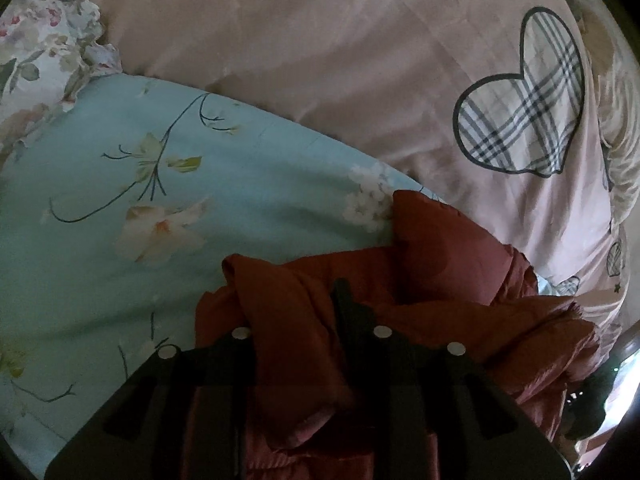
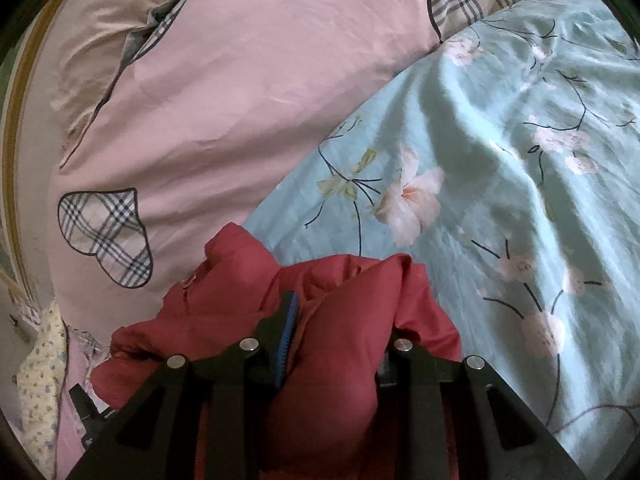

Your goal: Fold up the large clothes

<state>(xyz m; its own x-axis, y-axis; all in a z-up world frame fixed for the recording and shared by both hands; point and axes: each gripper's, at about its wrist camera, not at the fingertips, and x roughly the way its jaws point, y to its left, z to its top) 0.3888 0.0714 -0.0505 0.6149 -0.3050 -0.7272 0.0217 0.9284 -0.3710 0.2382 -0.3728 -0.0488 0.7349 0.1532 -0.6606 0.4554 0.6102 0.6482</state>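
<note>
Closest to me, in my left hand, the left tongs (image 1: 304, 320) have a thick fold of the red padded jacket (image 1: 440, 280) bunched between the two black fingers; the fabric fills the gap, so I read them as clamped on it, though the left fingertip is buried in cloth. In my right hand, the right tongs (image 2: 340, 320) pinch another puffy fold of the same red padded jacket (image 2: 340, 320) — the blue-ribbed pad of one finger (image 2: 289, 320) presses into it, while the other finger is hidden behind the bulge.

The jacket hangs in a crumpled heap right at both sets of tongs, spilling forward and sideways. Its long axis, as I judge it, runs from one hand across to the other, with neither hand clearly nearer.

Just beyond and beneath lies the pale blue floral sheet (image 1: 140, 200) — the open landing ground. Farther off, a pink quilt (image 1: 320, 60) with plaid hearts rises behind it, touching the jacket's far edge.
</note>
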